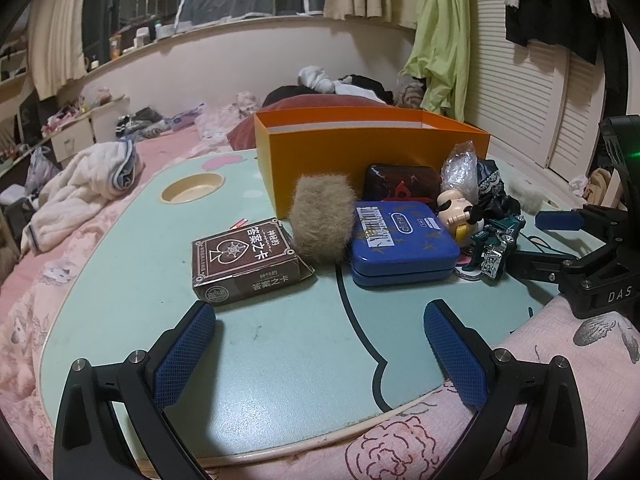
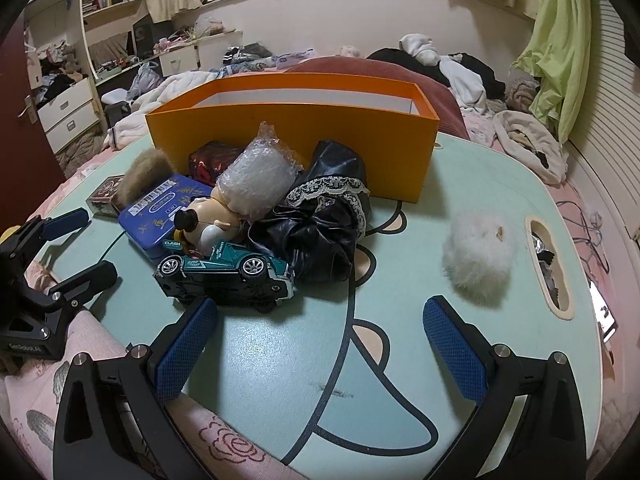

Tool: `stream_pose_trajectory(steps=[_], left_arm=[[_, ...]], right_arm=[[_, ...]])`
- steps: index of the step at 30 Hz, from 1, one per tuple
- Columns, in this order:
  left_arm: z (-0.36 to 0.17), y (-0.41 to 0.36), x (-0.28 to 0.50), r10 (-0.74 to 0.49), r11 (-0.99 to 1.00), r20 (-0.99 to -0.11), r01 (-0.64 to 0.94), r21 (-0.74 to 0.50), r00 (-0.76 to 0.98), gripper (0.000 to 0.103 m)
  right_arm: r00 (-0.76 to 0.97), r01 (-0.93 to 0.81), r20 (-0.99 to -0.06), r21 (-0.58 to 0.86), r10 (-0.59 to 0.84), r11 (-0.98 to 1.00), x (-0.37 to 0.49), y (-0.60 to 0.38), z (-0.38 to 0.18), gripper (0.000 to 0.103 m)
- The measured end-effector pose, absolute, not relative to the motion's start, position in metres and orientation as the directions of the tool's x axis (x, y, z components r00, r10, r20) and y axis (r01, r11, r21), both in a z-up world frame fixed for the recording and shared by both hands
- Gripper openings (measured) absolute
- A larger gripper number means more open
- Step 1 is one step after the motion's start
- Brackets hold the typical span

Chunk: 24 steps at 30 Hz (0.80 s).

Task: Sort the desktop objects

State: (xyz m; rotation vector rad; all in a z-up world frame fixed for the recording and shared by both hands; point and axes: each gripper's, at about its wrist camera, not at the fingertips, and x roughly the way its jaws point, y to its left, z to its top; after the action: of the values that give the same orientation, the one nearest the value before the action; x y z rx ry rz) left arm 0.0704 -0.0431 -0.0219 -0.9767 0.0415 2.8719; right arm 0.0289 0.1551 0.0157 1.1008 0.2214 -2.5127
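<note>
Above the table (image 1: 280,344), both tools (image 1: 320,344) (image 2: 320,344) wide, empty

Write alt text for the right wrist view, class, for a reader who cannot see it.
An open right gripper hovers low over a mint-green table, empty, facing a green toy car, a blue tin and black lace-trimmed fabric before an orange box. A white fluffy ball sits apart.

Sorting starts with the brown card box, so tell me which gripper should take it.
Left. The left gripper is open and has the brown card box just ahead of its fingers. The right gripper faces the green toy car, with the card box far off to its left.
</note>
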Motion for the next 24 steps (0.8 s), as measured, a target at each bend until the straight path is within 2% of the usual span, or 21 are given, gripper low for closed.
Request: stream_pose_trajectory(steps=[24], left_arm=[[-0.0215, -0.0441, 0.07, 0.092, -0.994, -0.605, -0.109, -0.009, -0.791, 0.103]], right_arm=[[-0.616, 0.399, -0.738, 0.01, -0.276, -0.917, 0.0284, 0.1553, 0.0143, 0.102]])
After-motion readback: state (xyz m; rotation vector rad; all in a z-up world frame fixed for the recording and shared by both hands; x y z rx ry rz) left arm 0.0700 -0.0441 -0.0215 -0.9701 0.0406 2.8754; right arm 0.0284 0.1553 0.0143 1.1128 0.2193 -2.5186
